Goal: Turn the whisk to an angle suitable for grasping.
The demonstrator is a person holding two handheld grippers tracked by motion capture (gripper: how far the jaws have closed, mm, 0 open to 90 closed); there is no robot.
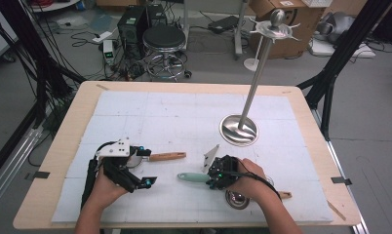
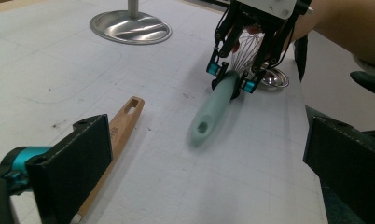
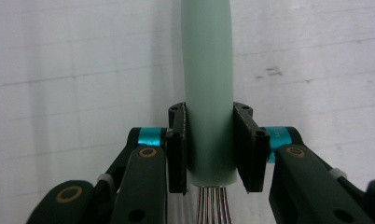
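White padded matting covers our wooden table (image 1: pixel 62 141). At lower left, our left gripper (image 1: pixel 135 168) rests with jaws spread, nothing between them, a wooden-handled utensil (image 1: pixel 167 156) just beside it. At lower centre, our right gripper (image 3: pixel 210 154) pinches the whisk (image 3: pixel 208 84) by its mint handle, probably to lift it. At upper right stands a steel hanging stand (image 1: pixel 239 129), its hooks bare.

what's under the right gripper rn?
The right gripper straddles a whisk's mint-green handle, pads against both sides, near the wire end. The handle lies on the white mat. The wires are mostly hidden behind the gripper's linkage.
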